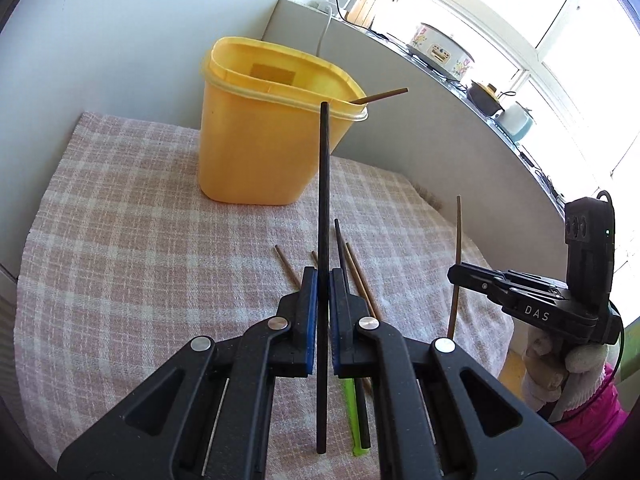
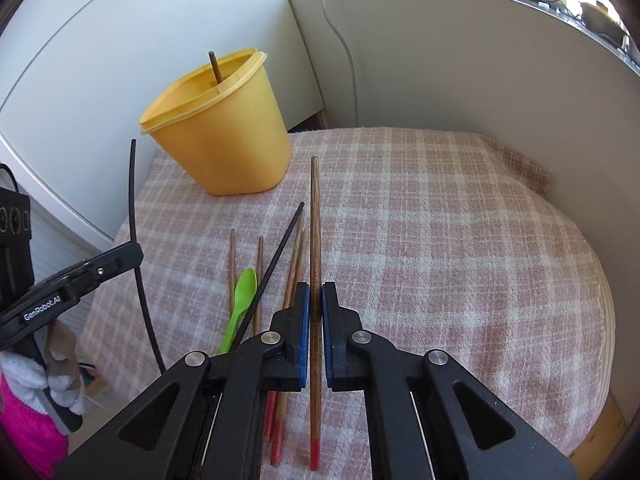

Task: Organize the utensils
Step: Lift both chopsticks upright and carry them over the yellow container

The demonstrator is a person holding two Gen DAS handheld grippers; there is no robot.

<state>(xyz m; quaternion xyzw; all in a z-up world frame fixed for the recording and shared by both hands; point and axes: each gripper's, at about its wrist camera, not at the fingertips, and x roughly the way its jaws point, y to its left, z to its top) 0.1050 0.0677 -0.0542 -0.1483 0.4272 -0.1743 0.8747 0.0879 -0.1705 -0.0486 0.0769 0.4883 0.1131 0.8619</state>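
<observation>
My left gripper [image 1: 323, 280] is shut on a black chopstick [image 1: 324, 184] and holds it upright above the cloth; it also shows in the right wrist view [image 2: 134, 216]. My right gripper [image 2: 315, 292] is shut on a brown wooden chopstick [image 2: 315, 224] with a red end; it shows in the left wrist view [image 1: 457, 236]. A yellow plastic container [image 1: 256, 144] stands at the back of the table with one brown chopstick [image 1: 384, 96] leaning inside. Several brown chopsticks [image 2: 294, 264], a black chopstick [image 2: 276, 256] and a green spoon [image 2: 242, 296] lie on the cloth.
A pink checked cloth [image 2: 440, 240] covers the small table. White walls [image 2: 460, 72] close in behind and to the right. A windowsill with cookers [image 1: 440, 52] runs along the back. A white cable [image 2: 348, 52] hangs down the wall.
</observation>
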